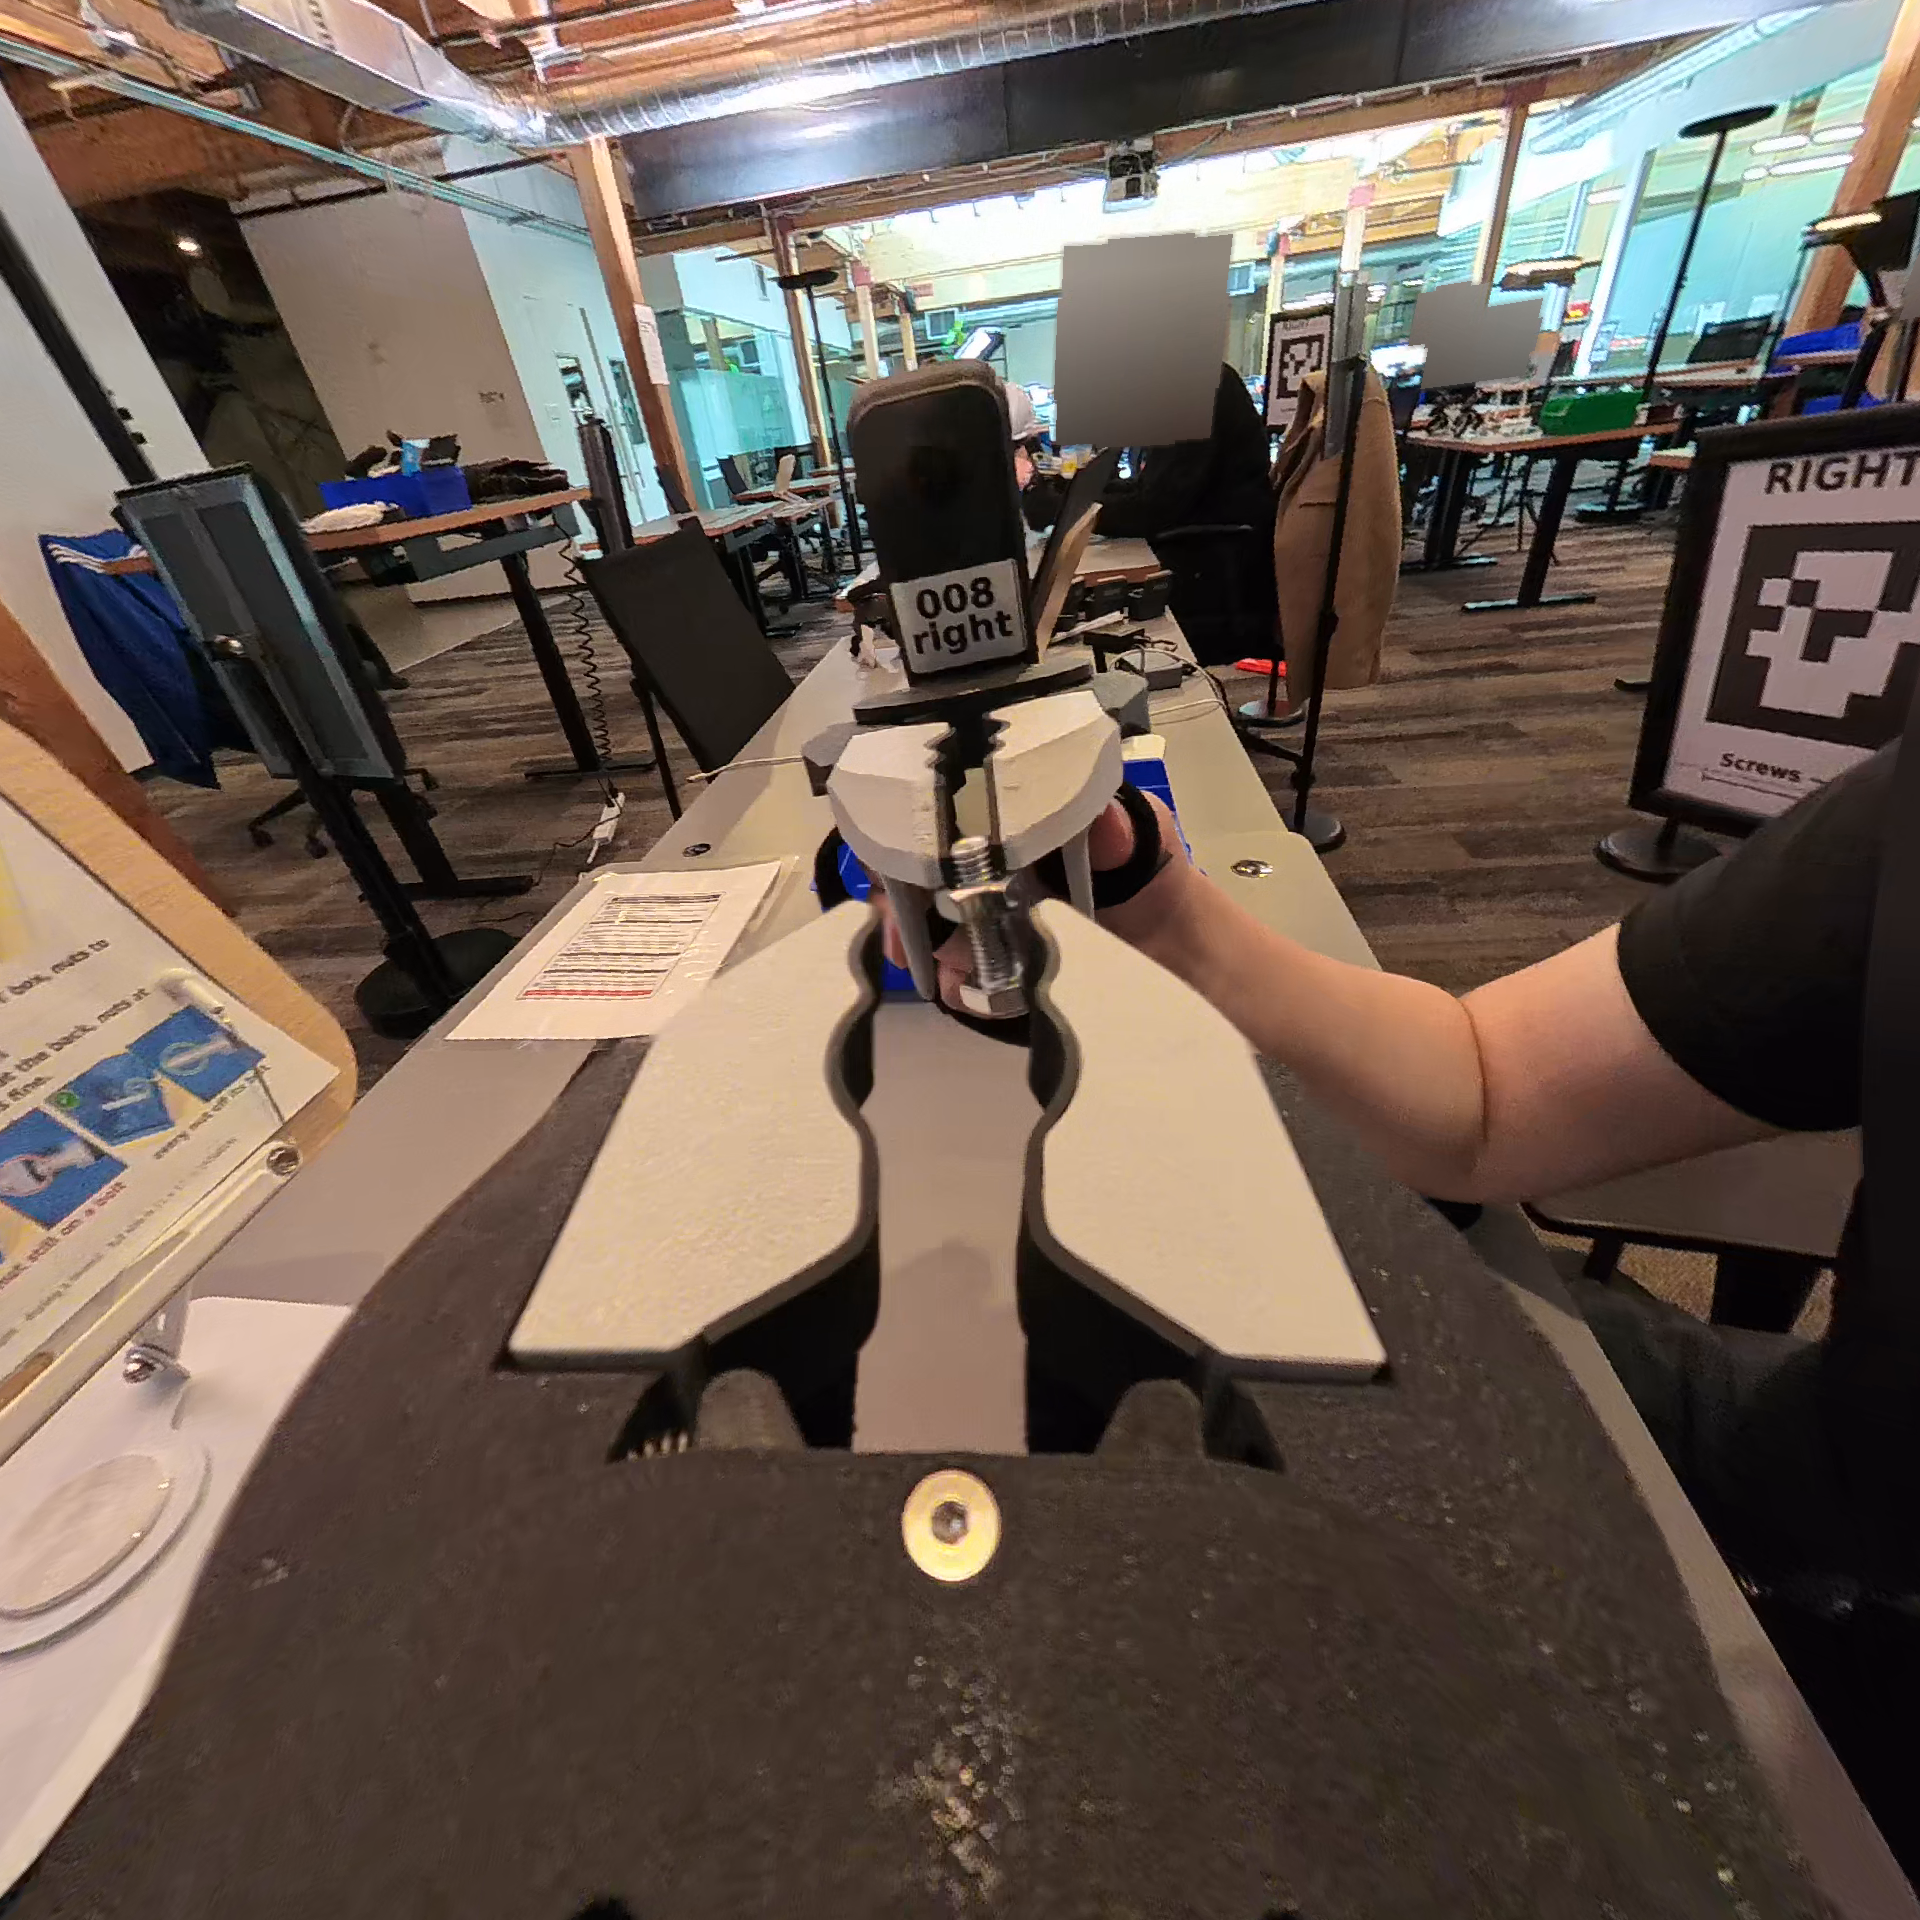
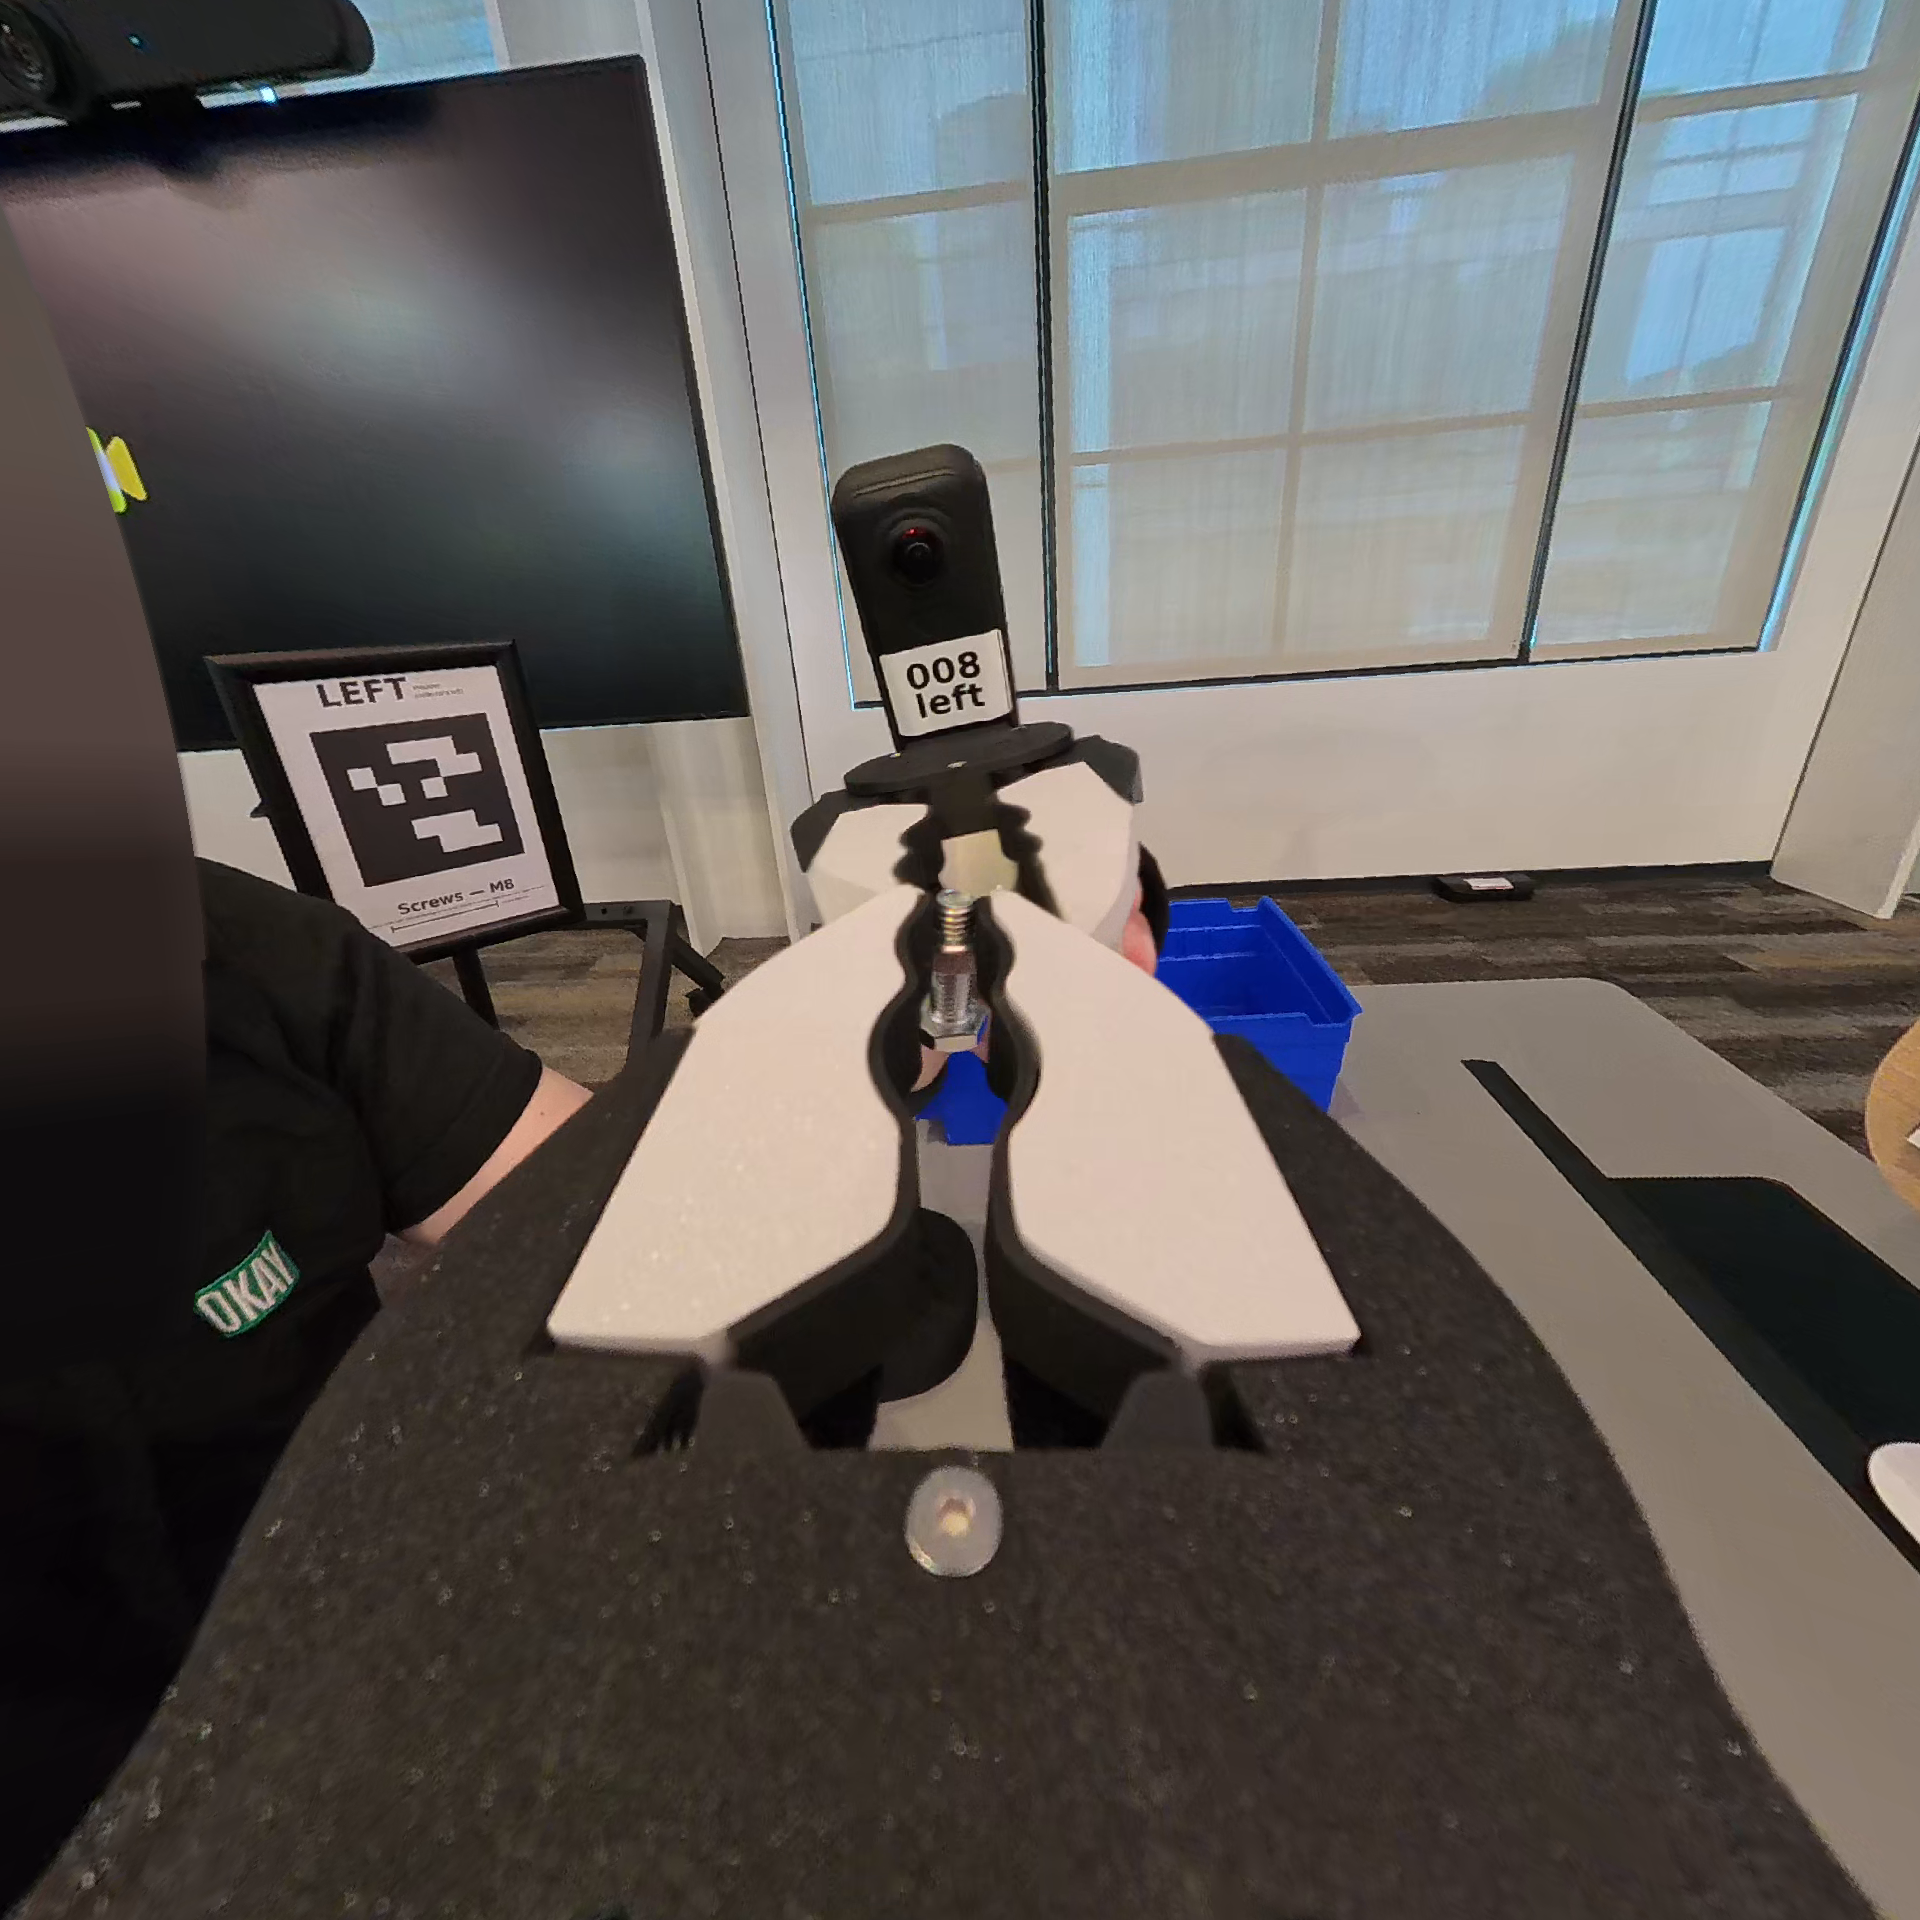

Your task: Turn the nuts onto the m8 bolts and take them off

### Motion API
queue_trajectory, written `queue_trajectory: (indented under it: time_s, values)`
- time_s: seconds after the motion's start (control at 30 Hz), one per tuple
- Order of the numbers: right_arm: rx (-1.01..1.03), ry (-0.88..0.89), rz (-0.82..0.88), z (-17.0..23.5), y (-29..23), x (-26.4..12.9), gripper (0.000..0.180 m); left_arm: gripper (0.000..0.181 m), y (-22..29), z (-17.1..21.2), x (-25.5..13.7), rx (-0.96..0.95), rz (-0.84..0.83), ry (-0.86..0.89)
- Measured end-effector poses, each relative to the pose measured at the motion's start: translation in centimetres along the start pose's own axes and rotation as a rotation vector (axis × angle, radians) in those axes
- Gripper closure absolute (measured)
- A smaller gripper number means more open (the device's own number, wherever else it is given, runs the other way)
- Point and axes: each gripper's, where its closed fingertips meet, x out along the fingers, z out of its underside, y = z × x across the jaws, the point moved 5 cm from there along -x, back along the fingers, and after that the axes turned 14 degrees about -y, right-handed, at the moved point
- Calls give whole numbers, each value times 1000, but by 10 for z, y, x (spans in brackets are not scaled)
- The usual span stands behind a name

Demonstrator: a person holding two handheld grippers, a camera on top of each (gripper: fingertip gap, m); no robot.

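A silver M8 bolt point(image 1: 987, 951) stands upright, head down, with a silver nut point(image 1: 975, 896) partway down its thread. My right gripper point(image 2: 954, 904) is shut on the bolt point(image 2: 948, 977) near its fingertips; it also shows in the left wrist view point(image 1: 966, 821), facing the camera. My left gripper point(image 1: 956, 920) is open, with its fingertips on either side of the bolt, and I see no contact. It faces the camera in the right wrist view point(image 2: 971, 831). Both grippers are held in the air above the grey table point(image 1: 499, 1122).
A blue bin point(image 2: 1247, 987) sits on the table behind the left gripper. A printed sheet point(image 1: 634, 945) and an instruction board point(image 1: 125, 1091) lie to the left. The person's forearm point(image 1: 1403, 1060) reaches in from the right. Framed marker signs point(image 1: 1808, 623) point(image 2: 416, 790) stand at both sides. Left and right tips are no more than a few centimetres apart.
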Motion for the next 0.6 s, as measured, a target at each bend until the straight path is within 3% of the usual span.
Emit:
queue_trajectory:
  time_s: [0.13, 0.3, 0.6]
  values:
    - [-5, 8, 9, 0, 1, -2, 173, 130, -1, 4, -3, -13, 3, -26]
    - [-69, -5, -21, 0, -4, -5, 173, 137, 4, 7, -2, -33, 120, -15]
    - [-261, -26, 1, 0, -18, -7, 173, 144, 10, 14, 24, -20, 153, -75]
